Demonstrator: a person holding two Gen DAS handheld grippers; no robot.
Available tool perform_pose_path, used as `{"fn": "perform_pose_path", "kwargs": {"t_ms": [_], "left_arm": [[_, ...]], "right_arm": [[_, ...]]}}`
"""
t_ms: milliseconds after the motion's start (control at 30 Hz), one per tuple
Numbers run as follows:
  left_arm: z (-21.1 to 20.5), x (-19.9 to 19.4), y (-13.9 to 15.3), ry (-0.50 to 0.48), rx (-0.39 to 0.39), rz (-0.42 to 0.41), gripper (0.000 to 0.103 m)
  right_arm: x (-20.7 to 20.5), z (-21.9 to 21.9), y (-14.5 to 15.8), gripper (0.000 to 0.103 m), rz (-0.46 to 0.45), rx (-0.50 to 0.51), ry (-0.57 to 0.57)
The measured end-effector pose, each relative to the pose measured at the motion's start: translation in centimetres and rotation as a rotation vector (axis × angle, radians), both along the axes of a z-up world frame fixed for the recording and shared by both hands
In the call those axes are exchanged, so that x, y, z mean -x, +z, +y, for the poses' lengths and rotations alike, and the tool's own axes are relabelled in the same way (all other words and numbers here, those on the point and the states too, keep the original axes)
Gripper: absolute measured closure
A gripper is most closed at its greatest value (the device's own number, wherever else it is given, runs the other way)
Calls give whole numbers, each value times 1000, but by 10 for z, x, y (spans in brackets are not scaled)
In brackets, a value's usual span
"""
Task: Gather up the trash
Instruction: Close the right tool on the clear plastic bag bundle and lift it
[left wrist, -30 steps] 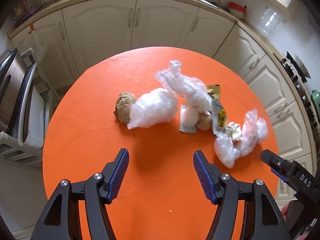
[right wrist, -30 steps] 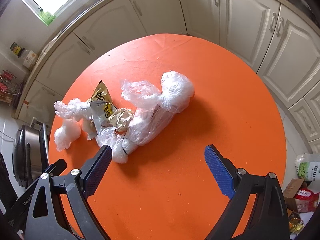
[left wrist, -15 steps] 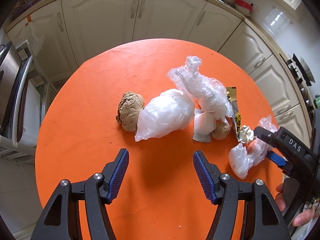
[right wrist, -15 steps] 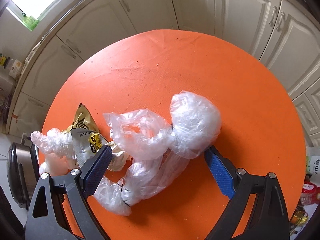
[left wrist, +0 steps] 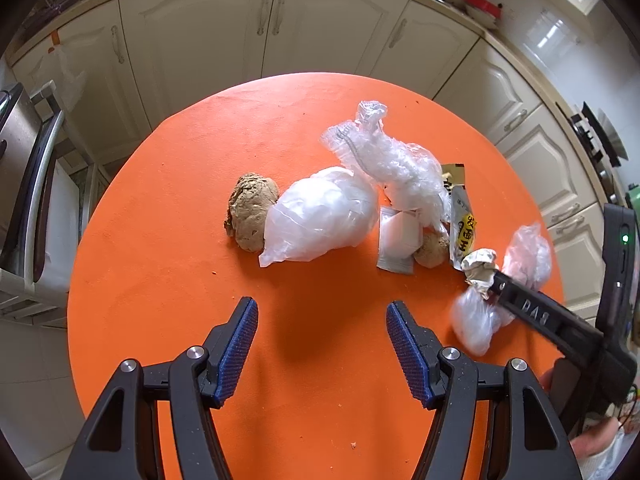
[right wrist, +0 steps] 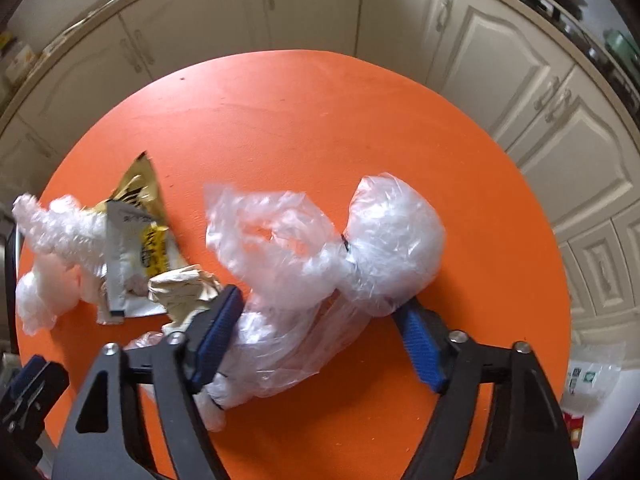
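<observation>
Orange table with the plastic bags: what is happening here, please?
A person with a gripper in each hand is clearing trash from the orange table. The right gripper is closing around a knotted clear bag; the bag lies between its fingers. The left gripper hovers open over bare table, holding nothing. A brown lump, a white bag and a yellow wrapper wait on the table.

Cream cabinets (left wrist: 276, 36) curve behind a round orange table (left wrist: 168, 240), daylit.
</observation>
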State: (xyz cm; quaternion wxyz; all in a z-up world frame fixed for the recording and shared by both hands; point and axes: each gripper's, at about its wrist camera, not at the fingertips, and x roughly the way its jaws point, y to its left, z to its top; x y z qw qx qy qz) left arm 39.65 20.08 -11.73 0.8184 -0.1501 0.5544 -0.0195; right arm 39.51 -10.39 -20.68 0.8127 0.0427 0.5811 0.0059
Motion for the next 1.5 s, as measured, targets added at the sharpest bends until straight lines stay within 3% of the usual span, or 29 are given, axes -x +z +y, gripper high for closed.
{"fn": "perform_pose_path", "kwargs": {"t_ms": [67,167,300,467,500,533,567,600,733,833,967,1033,1133,1167,1233,1500], "left_arm": [[0,2,1,3,3,-2,41],[-3,8,5,3,-3,-9,41],[-9,18,10,-5,-14,-17,41],[-27,34,17,-45,-24,-30,41],[-31,37,18,-54,-24,-30,41],[-35,39,18,-60,-23,-32,41],[-38,42,19,-67,-21,-33,41],[-40,44,19,-74,-18,-33,41],[-48,53,17,-83,-13,-26,41],[-49,57,15,-87,-12,-19,41],[-47,63,13,-70,-28,-13,41],[-46,64,11,-62,-30,-6,41],[-47,61,7,-60,-33,4,41],[-48,59,6,-61,-34,6,41],[-53,53,4,-69,-34,9,41],[-95,30,7,-158,-52,-13,41]], "right_arm": [[8,7,3,46,-8,-14,72],[24,9,5,55,-26,-19,168],[54,11,4,58,-29,-12,337],[101,3,6,57,-44,99,558],[105,-4,6,55,-47,117,541],[107,-12,7,44,-46,134,486],[106,-21,7,27,-40,139,434],[106,-30,7,21,-37,131,366],[109,-57,9,18,-78,51,192],[111,-44,1,18,-86,5,159],[99,-20,-10,1,-146,53,100],[91,-28,-14,0,-128,0,67],[91,-32,-13,16,-158,-1,38],[93,-34,-11,39,-175,-3,36],[99,-36,-5,70,-212,-10,42],[106,-56,-4,73,-209,-91,52]]}}
